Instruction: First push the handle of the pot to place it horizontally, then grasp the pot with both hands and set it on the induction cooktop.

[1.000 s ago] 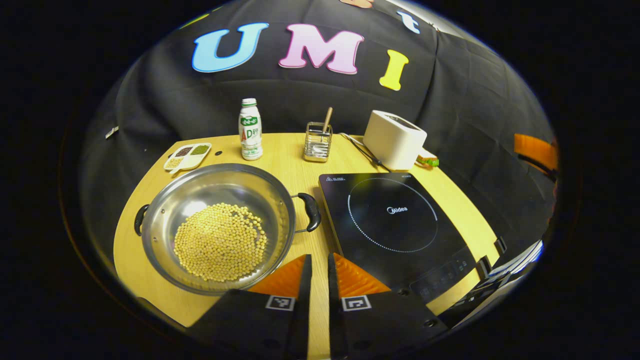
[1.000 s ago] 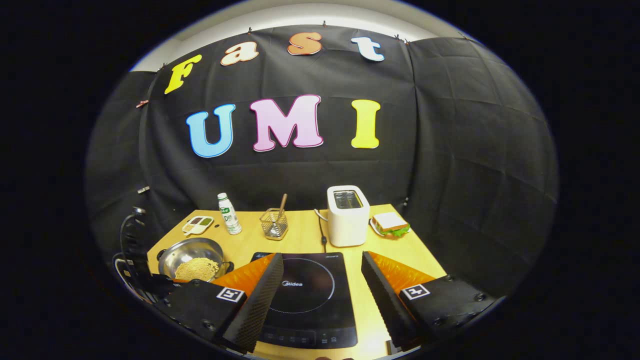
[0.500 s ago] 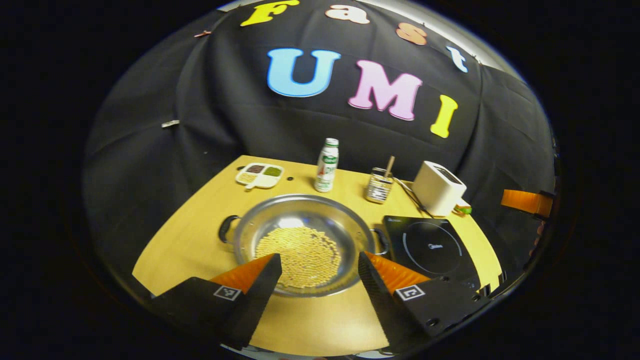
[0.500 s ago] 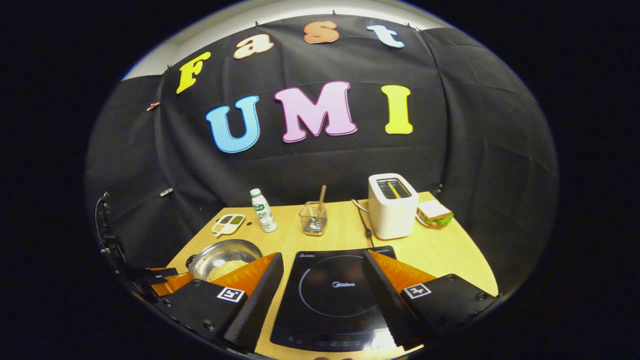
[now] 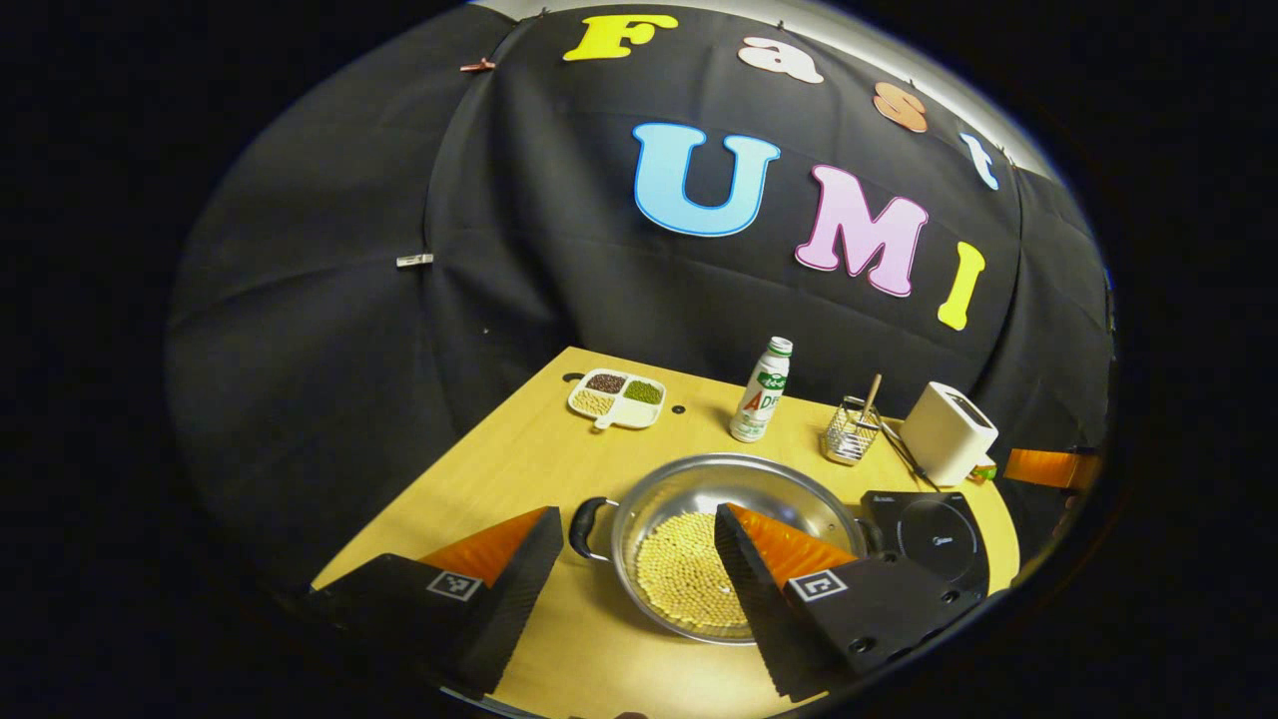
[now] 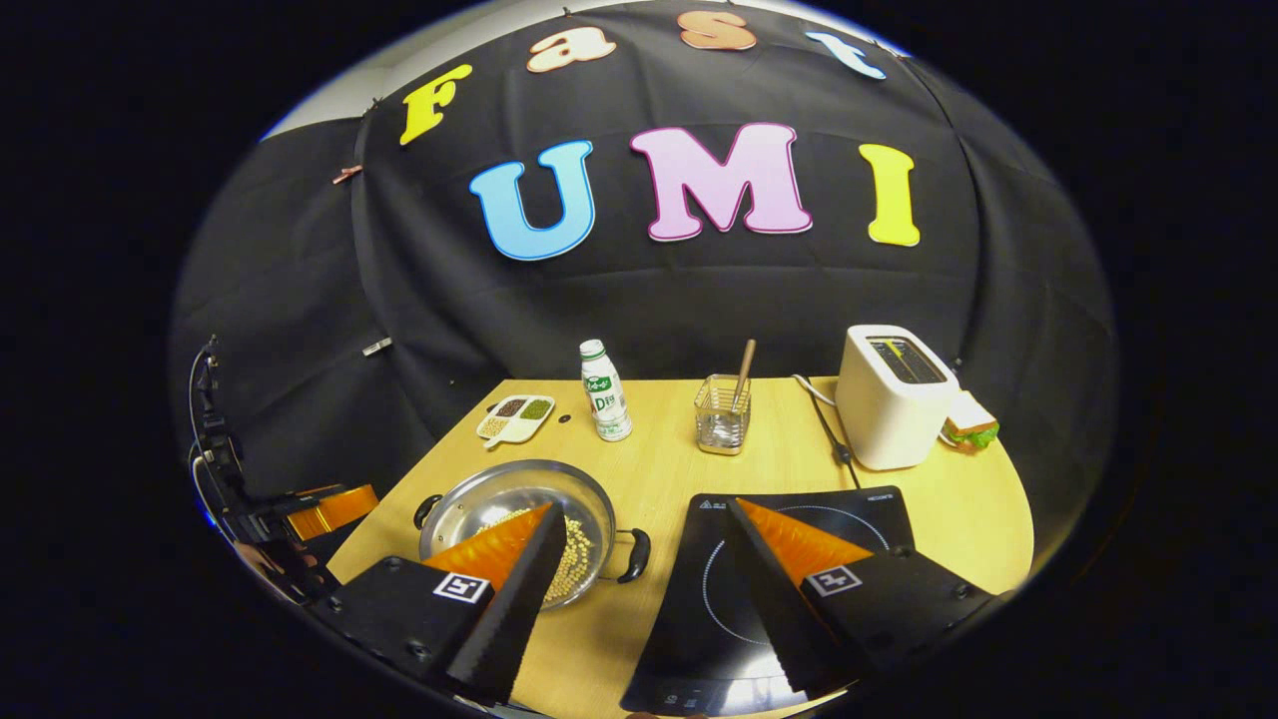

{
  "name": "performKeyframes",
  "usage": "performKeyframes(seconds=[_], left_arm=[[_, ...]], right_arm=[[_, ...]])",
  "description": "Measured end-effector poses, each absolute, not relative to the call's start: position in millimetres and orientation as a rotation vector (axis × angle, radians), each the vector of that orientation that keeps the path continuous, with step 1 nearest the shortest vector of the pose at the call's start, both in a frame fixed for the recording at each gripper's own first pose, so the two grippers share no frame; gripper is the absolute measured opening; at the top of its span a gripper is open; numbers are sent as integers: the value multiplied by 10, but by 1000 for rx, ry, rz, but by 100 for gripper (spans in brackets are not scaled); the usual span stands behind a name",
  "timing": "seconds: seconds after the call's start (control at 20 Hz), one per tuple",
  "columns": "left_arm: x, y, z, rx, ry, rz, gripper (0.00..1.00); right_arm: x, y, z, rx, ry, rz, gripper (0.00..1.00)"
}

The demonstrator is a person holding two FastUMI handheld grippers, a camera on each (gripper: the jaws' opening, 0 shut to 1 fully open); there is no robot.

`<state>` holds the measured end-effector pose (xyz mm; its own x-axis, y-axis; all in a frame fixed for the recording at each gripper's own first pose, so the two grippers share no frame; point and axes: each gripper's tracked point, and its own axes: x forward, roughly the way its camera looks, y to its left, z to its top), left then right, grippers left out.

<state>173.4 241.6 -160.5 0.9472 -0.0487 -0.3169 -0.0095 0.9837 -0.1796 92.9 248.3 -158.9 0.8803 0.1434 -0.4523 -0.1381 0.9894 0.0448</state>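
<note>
Wooden worktop (image 6: 779, 459) under the black cloth is carrying the pot (image 6: 514, 514) of beans, which is sitting beside the induction cooktop (image 6: 789, 559) and not yet on it, its two handles (image 6: 634, 555) lying roughly side to side, so I am judging the push done and the two-handed lift left. Both my left tongs (image 5: 634, 569) and right tongs (image 6: 639, 589) are hanging apart over the worktop, gripping nothing. Against a second ago my left tongs are standing wide where they were nearly together, and pulling back leftward, while the right ones are swinging toward the pot.
</note>
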Motion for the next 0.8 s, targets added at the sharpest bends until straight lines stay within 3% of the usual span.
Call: performKeyframes(seconds=[0.4, 0.8], left_arm=[[2307, 2595, -1988, -176, 367, -70, 95], [2654, 2553, -2473, -212, 443, -98, 96]], right_arm=[[1401, 2773, -2482, -10, 629, 121, 99], [1493, 2772, -3267, 22, 750, 113, 99]])
